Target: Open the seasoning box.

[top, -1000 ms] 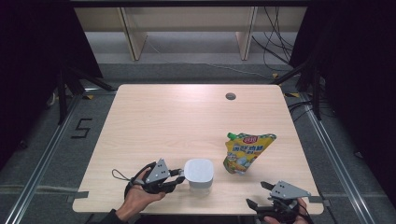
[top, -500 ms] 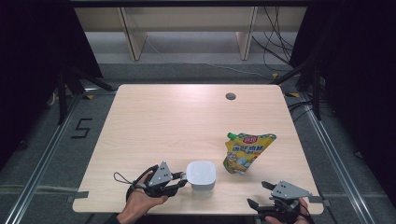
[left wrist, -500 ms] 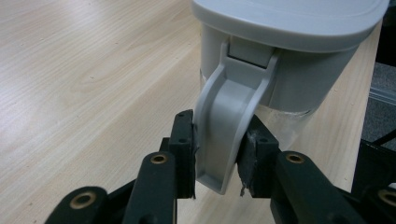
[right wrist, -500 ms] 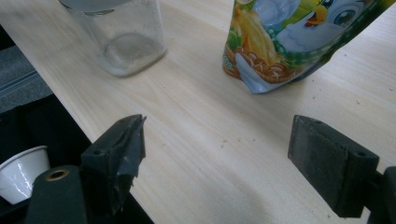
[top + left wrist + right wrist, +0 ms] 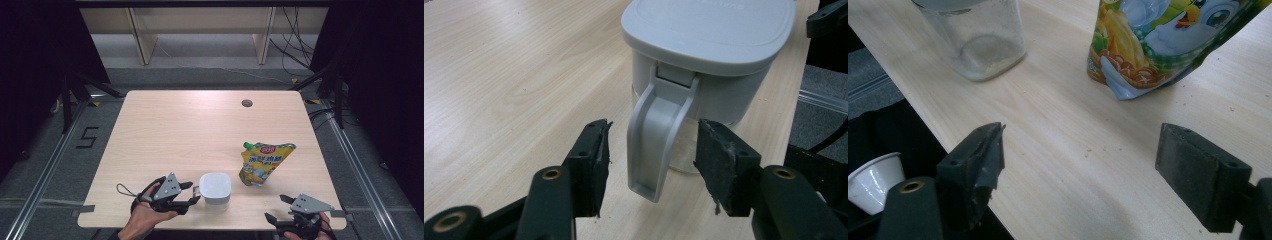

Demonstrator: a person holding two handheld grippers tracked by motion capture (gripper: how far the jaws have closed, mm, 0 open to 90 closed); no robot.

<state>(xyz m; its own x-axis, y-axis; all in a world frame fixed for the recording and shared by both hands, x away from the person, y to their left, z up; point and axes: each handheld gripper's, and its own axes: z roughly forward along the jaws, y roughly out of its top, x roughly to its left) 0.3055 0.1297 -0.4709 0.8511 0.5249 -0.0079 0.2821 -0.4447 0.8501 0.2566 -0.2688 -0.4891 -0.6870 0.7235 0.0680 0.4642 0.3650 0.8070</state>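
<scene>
Left tongs (image 5: 651, 165) parted (just opening).

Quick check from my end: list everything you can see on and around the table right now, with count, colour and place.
jar: one, clear body with grey-white lid and handle, near front edge, left of centre.
pouch: one, yellow-green with green cap, standing right of the jar.
table: one, light wood, with a round cable hole at the far right.
paper cup: one, white, below the table edge, in the right gripper view.
left gripper: black jaws just opened, either side of the jar handle, not touching.
right gripper: black, open, front right corner.
</scene>
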